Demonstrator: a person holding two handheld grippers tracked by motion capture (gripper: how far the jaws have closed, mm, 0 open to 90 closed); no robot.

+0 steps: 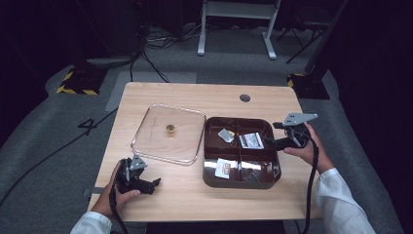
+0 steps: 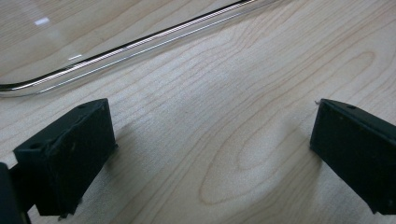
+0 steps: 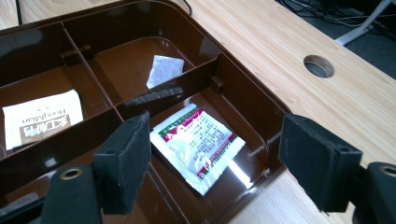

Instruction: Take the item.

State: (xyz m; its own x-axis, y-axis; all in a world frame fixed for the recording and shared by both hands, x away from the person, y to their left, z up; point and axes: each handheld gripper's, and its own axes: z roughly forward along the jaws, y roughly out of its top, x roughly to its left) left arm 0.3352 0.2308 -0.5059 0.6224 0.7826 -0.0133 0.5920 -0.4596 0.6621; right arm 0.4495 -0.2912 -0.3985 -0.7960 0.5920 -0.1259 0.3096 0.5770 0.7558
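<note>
A brown tray (image 1: pixel 209 161) with four compartments sits right of centre on the wooden table. It holds a grey sachet (image 1: pixel 225 135), a white packet with red and green print (image 1: pixel 252 140) and a white-and-brown packet (image 1: pixel 225 168). My right gripper (image 1: pixel 272 134) hovers open at the tray's right rim. In the right gripper view its jaws straddle the printed packet (image 3: pixel 198 147), with the grey sachet (image 3: pixel 163 70) beyond. My left gripper (image 1: pixel 155 184) rests open on bare wood near the front left. A clear lid (image 1: pixel 168 134) with a gold knob (image 1: pixel 170 128) lies flat beside the tray.
The lid's rounded edge (image 2: pixel 116 49) runs just beyond my left gripper (image 2: pixel 210 116). A round cable hole (image 1: pixel 245 98) is in the table's far side, also in the right gripper view (image 3: pixel 319 66). A dark small item (image 1: pixel 252 176) lies in the tray's near right compartment.
</note>
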